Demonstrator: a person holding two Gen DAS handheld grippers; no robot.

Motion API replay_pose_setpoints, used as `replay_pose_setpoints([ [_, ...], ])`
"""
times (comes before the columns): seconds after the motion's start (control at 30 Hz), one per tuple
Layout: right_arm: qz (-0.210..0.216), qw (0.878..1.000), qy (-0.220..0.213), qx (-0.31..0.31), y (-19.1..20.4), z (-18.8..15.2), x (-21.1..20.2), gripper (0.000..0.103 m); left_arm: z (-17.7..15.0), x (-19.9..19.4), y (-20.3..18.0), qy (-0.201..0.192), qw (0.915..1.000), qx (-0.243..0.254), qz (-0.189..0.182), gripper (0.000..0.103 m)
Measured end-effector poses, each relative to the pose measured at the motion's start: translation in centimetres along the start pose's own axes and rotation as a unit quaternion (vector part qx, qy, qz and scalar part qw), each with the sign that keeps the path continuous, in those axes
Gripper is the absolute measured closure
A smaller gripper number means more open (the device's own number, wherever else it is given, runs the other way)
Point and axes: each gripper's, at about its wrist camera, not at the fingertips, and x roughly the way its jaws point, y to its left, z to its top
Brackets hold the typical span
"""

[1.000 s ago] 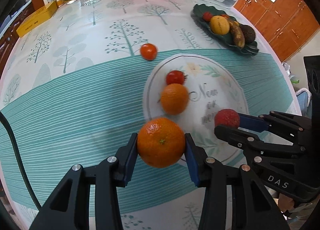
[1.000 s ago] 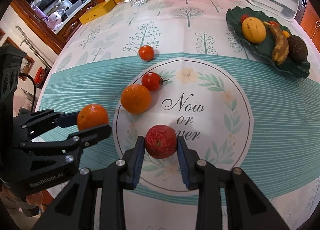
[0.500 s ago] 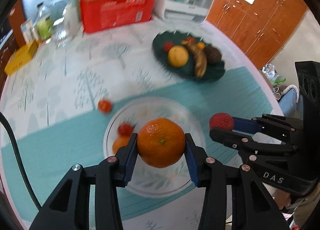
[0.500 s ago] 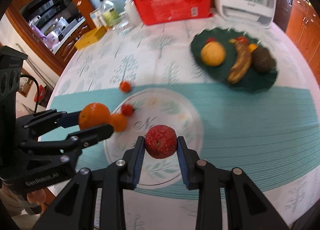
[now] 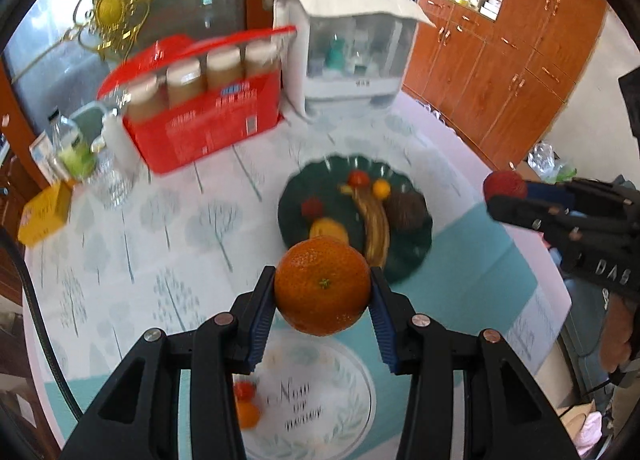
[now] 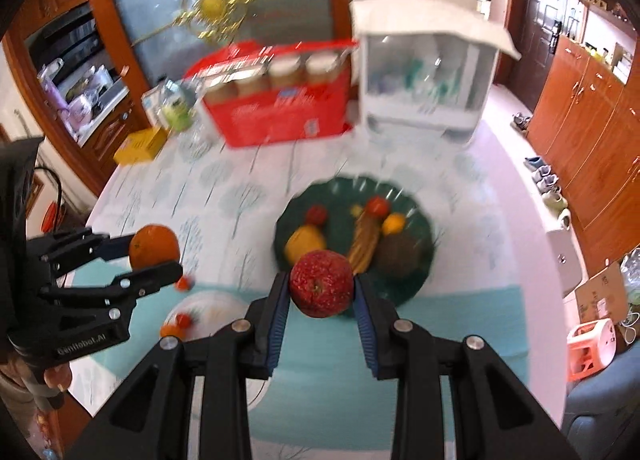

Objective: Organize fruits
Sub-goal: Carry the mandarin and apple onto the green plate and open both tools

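My left gripper [image 5: 322, 292] is shut on a large orange [image 5: 322, 286], held high above the table. My right gripper [image 6: 321, 289] is shut on a red apple [image 6: 321, 284], also lifted. Each shows in the other view: the orange [image 6: 154, 246] at the left, the apple [image 5: 505, 186] at the right. Beyond both lies a dark green leaf-shaped dish [image 5: 416, 248] [image 6: 420, 280] with a banana, an avocado, a yellow fruit and small red fruits. Below, a tomato [image 5: 244, 390] and a small orange [image 5: 248, 414] rest on the round white mat [image 5: 320, 400].
At the back of the table stand a red carton of jars [image 5: 208, 124], a white cabinet-like box [image 5: 348, 60], a bottle, a glass and a yellow box [image 5: 44, 214]. Another tomato [image 6: 184, 283] lies on the cloth. Wooden cupboards [image 5: 520, 60] line the right wall.
Both grippers have risen and tilted up with their fruit still held. The white mat has slid toward the bottom of each view and the green dish has come to the centre.
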Motion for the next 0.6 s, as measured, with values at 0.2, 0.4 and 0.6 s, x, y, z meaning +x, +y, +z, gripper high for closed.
replay_pose_setpoints([
  [0.2, -0.007, 1.000, -0.006, -0.002, -3.0, 5.5, 1.7, 0.071, 6.1, 2.3, -0.5, -0.006, 0.9998, -0.005, 0.021, 0.060],
  [0.4, 0.010, 1.000, 0.020, 0.015, -5.4, 8.6, 7.1, 0.071, 9.8, 6.6, -0.3, 0.000, 0.9993, -0.023, 0.029, 0.060],
  [0.6, 0.027, 0.996, 0.076, 0.024, -6.3, 8.2, 13.6, 0.071, 10.3, 12.2, 0.1, 0.026, 0.9982, -0.040, 0.036, 0.060],
])
